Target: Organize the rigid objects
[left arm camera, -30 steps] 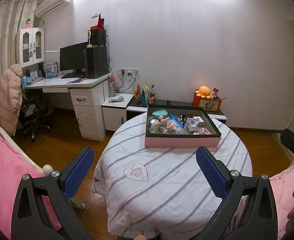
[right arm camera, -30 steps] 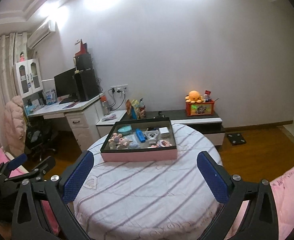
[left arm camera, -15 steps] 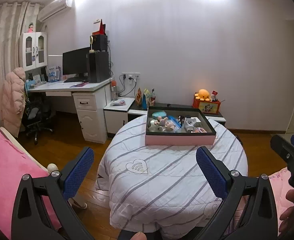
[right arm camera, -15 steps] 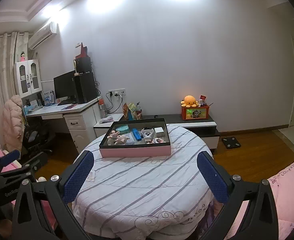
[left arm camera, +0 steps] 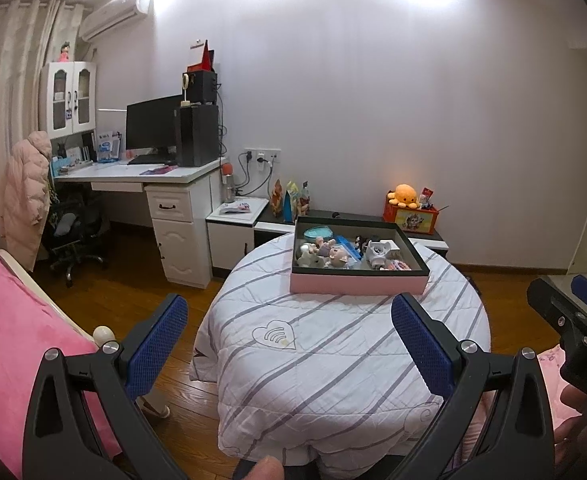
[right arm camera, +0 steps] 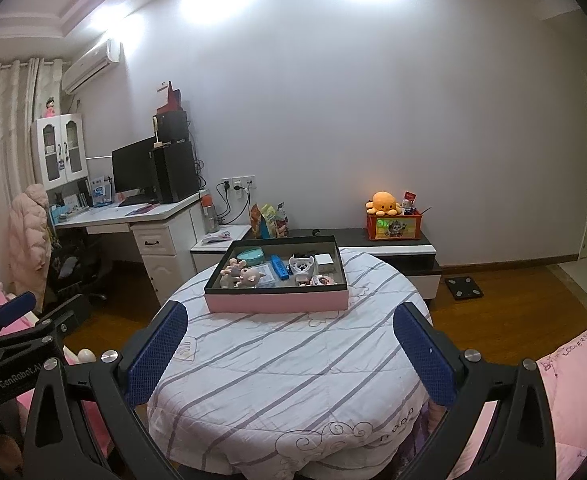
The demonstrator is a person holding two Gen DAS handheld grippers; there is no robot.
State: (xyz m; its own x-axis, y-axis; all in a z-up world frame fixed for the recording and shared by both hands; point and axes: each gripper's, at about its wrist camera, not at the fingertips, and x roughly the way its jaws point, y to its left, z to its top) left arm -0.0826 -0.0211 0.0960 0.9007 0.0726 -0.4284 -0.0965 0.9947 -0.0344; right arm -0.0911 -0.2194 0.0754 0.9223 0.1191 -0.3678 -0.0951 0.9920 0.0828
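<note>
Both claws, left (left arm camera: 289, 344) and right (right arm camera: 289, 350), hang wide and empty, well short of the tray (right arm camera: 277, 302) of toys on the table (right arm camera: 293, 380), so a hasty reach could likely shove the tray or jumble toys.

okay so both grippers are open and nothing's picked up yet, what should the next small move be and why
Probably move the right hand-held gripper forward over the table toward the pink tray. Both it and the left hand-held gripper are open, empty and short of the tray.

Bright ceiling glare on wall; sharp, fisheye-warped edges.
</note>
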